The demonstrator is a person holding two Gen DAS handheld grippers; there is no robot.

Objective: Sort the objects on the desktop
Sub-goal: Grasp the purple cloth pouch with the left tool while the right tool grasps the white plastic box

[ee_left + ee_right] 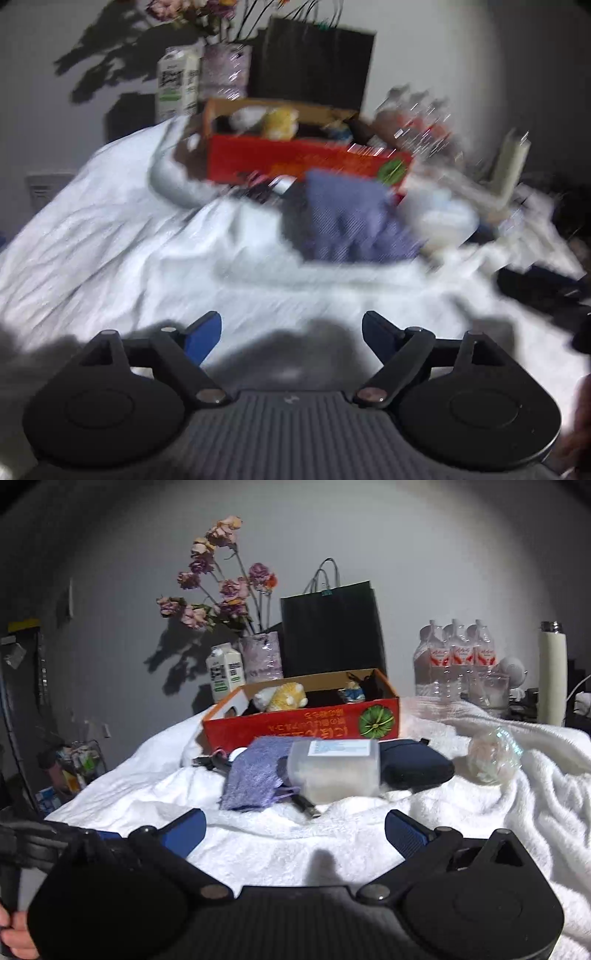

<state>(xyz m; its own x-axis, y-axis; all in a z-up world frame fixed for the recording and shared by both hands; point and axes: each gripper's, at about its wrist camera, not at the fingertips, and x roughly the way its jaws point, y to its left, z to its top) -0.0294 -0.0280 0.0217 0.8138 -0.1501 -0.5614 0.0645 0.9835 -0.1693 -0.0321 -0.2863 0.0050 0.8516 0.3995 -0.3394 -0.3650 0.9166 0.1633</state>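
a translucent plastic container [334, 771] lay on its side on the white blanket [258, 849] just before the red box [301, 720], long axis running left to right, overlapping a purple cloth [255, 779], while the left gripper [291, 334] and right gripper [295, 830] hovered empty, fingers spread apart.
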